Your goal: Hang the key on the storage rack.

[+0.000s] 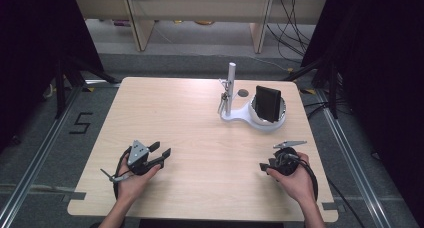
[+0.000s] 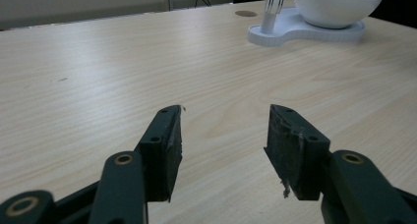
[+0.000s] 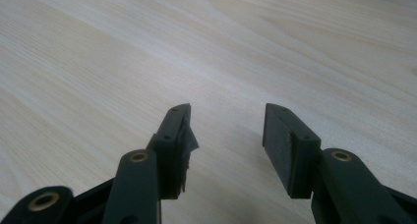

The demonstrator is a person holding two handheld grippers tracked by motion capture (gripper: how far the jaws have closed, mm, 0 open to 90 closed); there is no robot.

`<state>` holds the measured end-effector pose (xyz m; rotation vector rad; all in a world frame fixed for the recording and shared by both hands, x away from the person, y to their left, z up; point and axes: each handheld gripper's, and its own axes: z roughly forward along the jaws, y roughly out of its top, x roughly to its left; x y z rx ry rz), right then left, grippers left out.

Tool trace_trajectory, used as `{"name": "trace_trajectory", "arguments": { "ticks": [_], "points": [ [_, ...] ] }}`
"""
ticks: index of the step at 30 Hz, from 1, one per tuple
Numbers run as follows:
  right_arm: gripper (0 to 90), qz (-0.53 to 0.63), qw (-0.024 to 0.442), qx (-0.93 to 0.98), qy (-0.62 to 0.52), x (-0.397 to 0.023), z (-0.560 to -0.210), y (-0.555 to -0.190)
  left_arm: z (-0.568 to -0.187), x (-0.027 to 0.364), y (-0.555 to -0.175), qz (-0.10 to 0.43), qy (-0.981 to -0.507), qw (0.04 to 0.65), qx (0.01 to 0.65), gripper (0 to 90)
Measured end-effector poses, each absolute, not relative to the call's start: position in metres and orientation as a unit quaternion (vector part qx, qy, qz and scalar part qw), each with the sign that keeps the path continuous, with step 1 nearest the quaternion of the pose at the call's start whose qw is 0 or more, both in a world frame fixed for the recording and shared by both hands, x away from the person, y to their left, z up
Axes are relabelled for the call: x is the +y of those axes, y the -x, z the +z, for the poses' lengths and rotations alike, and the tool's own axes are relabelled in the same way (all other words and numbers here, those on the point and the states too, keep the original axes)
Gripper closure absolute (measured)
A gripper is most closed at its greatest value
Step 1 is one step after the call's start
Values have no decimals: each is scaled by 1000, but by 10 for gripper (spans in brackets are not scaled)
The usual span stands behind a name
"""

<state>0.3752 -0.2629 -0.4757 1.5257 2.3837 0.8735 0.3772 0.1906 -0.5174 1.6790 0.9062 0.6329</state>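
At the near edge of the desk (image 1: 200, 138) the person's two forearms come in; the left hand (image 1: 131, 180) rests on the wood at the near left and the right hand (image 1: 295, 180) at the near right, well apart from each other.

The left claw (image 1: 161, 153) lies low over the desk, a grey three-cornered plate on its top; its jaws point toward the far right; in the left gripper view the left claw (image 2: 223, 130) is released, the jaws standing apart with bare wood between them and nothing held (the pad on one jaw is frayed at its lower edge).

The right claw (image 1: 264, 166) points inward toward the middle of the desk; in the right gripper view the right claw (image 3: 226, 128) is likewise released, jaws apart over bare wood, nothing between them; the pad on one jaw is torn and curls outward.

Farther off, on the far right part of the desk, stands a white stand (image 1: 252, 119) with a flat base; an upright silver post (image 1: 230, 88) rises from its left end, and a rounded white cup at its right end holds a black rectangular object (image 1: 267, 103), set upright and slightly tilted; a small dark round spot (image 1: 243, 93) lies on the wood just behind the stand.

Beyond the desk, grey floor, pale furniture legs and dark cables (image 1: 292, 23).
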Motion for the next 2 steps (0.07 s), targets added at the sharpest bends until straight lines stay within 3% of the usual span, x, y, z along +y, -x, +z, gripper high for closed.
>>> {"name": "trace_trajectory", "arguments": {
  "ticks": [2],
  "points": [
    [542, 295, 92, 798, -517, -263, -476, -375, -516, 189, -376, 268, -706, 534, 380, 442]
  ]
}}
